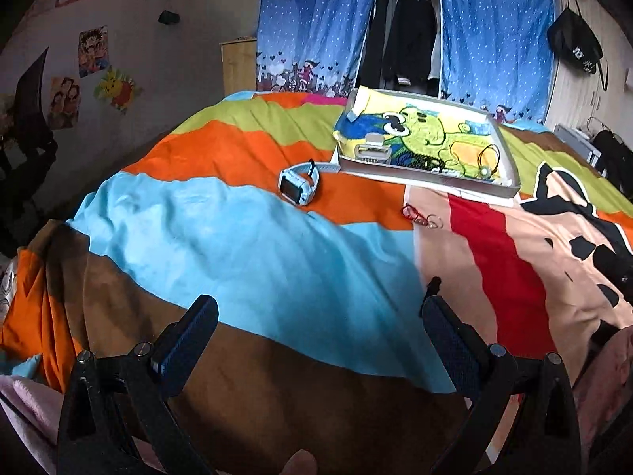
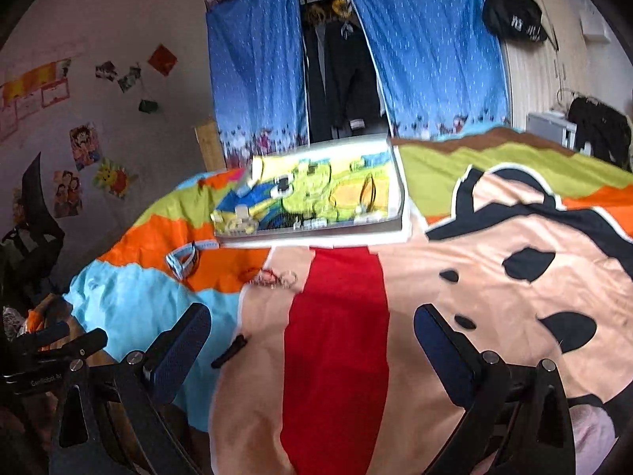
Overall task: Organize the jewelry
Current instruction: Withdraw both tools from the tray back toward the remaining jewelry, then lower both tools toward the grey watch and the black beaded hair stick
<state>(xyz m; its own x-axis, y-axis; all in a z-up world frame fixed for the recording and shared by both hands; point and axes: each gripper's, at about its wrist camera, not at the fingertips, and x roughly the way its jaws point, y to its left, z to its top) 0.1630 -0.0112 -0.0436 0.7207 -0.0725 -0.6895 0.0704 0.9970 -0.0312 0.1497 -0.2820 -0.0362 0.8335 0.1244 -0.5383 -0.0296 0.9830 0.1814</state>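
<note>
Both tongs hang over a bed spread with a bright striped blanket (image 1: 245, 237). The left tongs (image 1: 318, 328) are spread wide with nothing between them, above the light-blue and brown bands. The right tongs (image 2: 312, 336) are likewise spread wide and empty, above the red stripe and the tan patch. Far up the bed lies a shallow white tray (image 1: 510, 170) lined with a cartoon cloth; near its front wall lie a pale clip, dark beads and a thin loop, too small to tell apart well. Just in front of the tray's left corner a pale blue watch (image 1: 298, 184) rests on the orange band, its strap end touching or nearly touching the tray. To the right of the watch, near the tray's front and apart from it, a red bracelet (image 1: 413, 213) and small rings (image 1: 433, 221) lie together where orange meets tan. A small black clip (image 2: 229, 351) lies on the tan cloth just beside the left finger of the right tongs. Blue curtains (image 1: 316, 19) hang behind the bed.
</note>
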